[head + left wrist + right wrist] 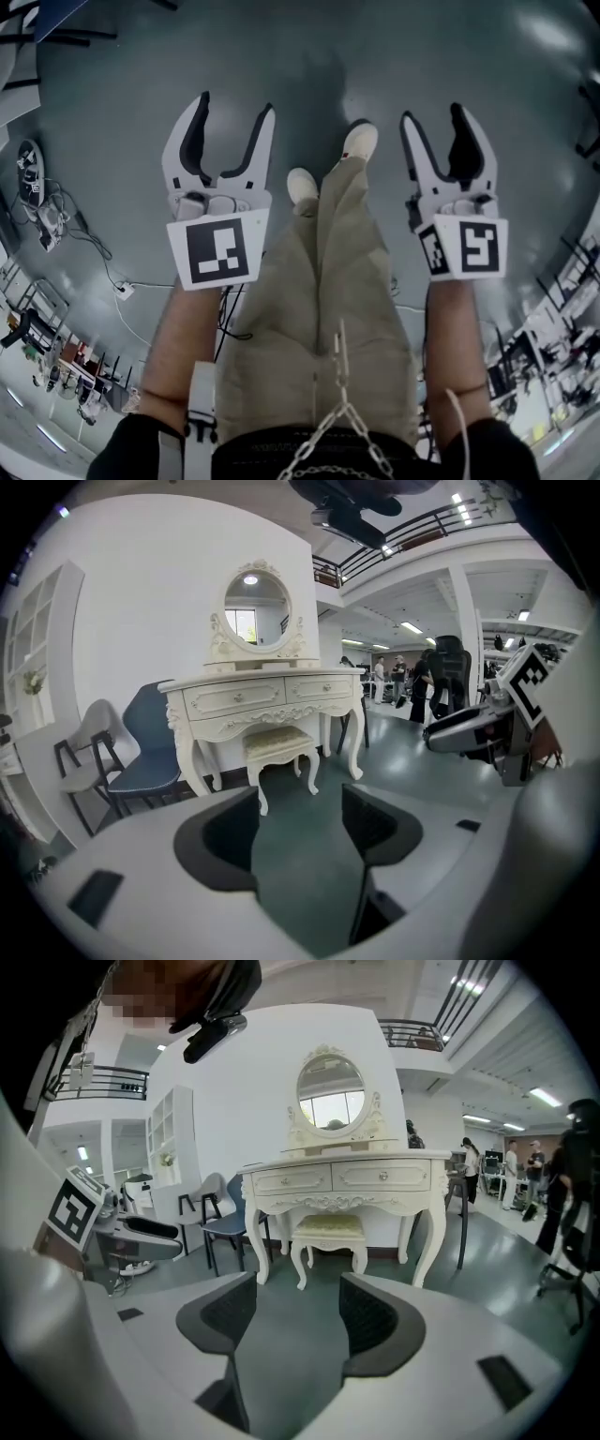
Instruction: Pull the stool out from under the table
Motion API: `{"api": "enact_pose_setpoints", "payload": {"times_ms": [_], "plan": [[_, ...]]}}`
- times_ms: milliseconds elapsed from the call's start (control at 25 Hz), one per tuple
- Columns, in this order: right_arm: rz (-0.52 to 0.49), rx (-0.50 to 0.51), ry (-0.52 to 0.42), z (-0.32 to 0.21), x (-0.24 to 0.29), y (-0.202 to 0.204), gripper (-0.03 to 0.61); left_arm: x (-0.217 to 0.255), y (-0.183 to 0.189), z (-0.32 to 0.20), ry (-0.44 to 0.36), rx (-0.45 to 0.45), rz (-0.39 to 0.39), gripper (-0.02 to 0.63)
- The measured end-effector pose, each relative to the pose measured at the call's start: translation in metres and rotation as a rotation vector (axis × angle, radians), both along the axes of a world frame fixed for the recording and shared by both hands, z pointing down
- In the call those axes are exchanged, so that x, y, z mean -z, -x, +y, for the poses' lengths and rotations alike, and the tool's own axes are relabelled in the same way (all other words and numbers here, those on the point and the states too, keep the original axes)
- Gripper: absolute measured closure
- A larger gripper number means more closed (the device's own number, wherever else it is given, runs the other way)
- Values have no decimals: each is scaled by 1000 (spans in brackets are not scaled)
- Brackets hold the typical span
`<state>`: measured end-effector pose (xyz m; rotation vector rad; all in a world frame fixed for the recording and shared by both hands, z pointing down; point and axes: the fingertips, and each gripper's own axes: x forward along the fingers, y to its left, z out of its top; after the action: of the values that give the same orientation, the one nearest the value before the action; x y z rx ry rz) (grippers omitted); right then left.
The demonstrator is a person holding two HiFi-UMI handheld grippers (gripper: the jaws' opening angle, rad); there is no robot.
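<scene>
A cream stool [280, 750] with a padded seat stands tucked between the legs of an ornate cream dressing table [262, 697] against the white wall. The right gripper view shows the same stool [328, 1232] under the table [342, 1181]. Both grippers are some way back from it, over bare floor. My left gripper [232, 114] is open and holds nothing. My right gripper [439, 117] is open and empty too. The person's legs and white shoes [359, 142] show between them in the head view.
A blue chair [145, 747] and a grey chair [80, 757] stand left of the table. An oval mirror [257, 607] sits on top. People and office chairs [448, 682] are in the hall to the right. Cables [84, 239] lie on the floor at left.
</scene>
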<state>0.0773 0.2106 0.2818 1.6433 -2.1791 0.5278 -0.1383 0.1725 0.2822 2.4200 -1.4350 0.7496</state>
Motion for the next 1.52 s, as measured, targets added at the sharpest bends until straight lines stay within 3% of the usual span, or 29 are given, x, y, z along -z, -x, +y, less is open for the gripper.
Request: {"api": "enact_pose_setpoints", "payload": {"times_ms": [160,680,1080,1360,1520], "plan": [[-8,31,14,-20,-13,6,327,1,2,-19,-33,36,-5,345],[38,184,33,-92,-3,-17,328,11,-39,-83,19,134,41,345],[32,258,33,-123,12,-32,328,17,-70,-114,32,185,14,348],[58,223,49,-149,2,-44,328,10,-82,-127,45,165,54,356],[55,218,24,-170,6,-49,328,5,-85,-141,51,143,33,356]]}}
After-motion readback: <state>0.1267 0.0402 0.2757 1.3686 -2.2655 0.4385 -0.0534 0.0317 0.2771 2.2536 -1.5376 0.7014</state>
